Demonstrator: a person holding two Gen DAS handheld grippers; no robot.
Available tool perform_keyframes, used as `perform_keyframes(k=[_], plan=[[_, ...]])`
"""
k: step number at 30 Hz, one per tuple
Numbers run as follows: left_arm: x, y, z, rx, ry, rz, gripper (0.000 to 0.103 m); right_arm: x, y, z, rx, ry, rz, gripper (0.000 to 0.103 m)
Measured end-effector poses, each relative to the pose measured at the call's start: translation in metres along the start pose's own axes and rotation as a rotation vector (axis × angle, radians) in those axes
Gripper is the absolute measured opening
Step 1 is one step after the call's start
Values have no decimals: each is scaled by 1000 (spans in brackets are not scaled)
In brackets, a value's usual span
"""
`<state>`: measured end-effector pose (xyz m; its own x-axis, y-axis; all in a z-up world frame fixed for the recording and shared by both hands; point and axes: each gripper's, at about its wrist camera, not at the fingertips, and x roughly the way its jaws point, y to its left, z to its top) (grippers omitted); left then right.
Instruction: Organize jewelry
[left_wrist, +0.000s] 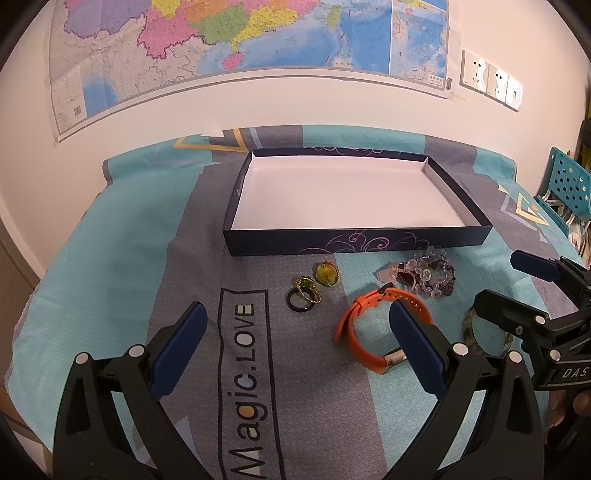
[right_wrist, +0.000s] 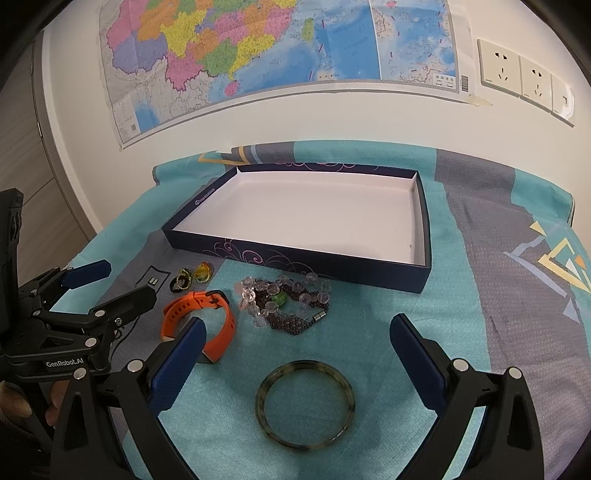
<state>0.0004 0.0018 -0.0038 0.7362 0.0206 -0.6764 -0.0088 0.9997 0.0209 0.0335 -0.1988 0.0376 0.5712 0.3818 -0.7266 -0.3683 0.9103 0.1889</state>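
A shallow dark blue box (left_wrist: 354, 242) (right_wrist: 295, 260) with a white floor lies empty at the back of the table. In front of it lie three rings (left_wrist: 308, 288) (right_wrist: 190, 277), an orange watch band (left_wrist: 360, 334) (right_wrist: 201, 314), a heap of clear and dark beads (left_wrist: 430, 277) (right_wrist: 286, 301) and a mottled bangle (right_wrist: 306, 401) (left_wrist: 471, 332). My left gripper (left_wrist: 297, 345) (right_wrist: 114, 286) is open above the cloth, its right finger over the watch band. My right gripper (right_wrist: 297, 354) (left_wrist: 511, 280) is open, with the bangle just below its gap.
A teal and grey cloth (left_wrist: 110, 258) (right_wrist: 480, 295) printed "Magic.LOVE" covers the table. A map (left_wrist: 221, 44) and wall sockets (right_wrist: 517, 74) hang on the wall behind. A teal perforated basket (left_wrist: 561, 188) stands at the far right. A hand (right_wrist: 22, 402) holds the left gripper.
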Motion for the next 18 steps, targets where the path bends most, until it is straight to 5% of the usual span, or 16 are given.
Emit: perform_keyframes(k=[18], plan=[[3, -1, -1, 2, 13, -17, 97, 0, -4, 1, 3, 5, 0, 96]])
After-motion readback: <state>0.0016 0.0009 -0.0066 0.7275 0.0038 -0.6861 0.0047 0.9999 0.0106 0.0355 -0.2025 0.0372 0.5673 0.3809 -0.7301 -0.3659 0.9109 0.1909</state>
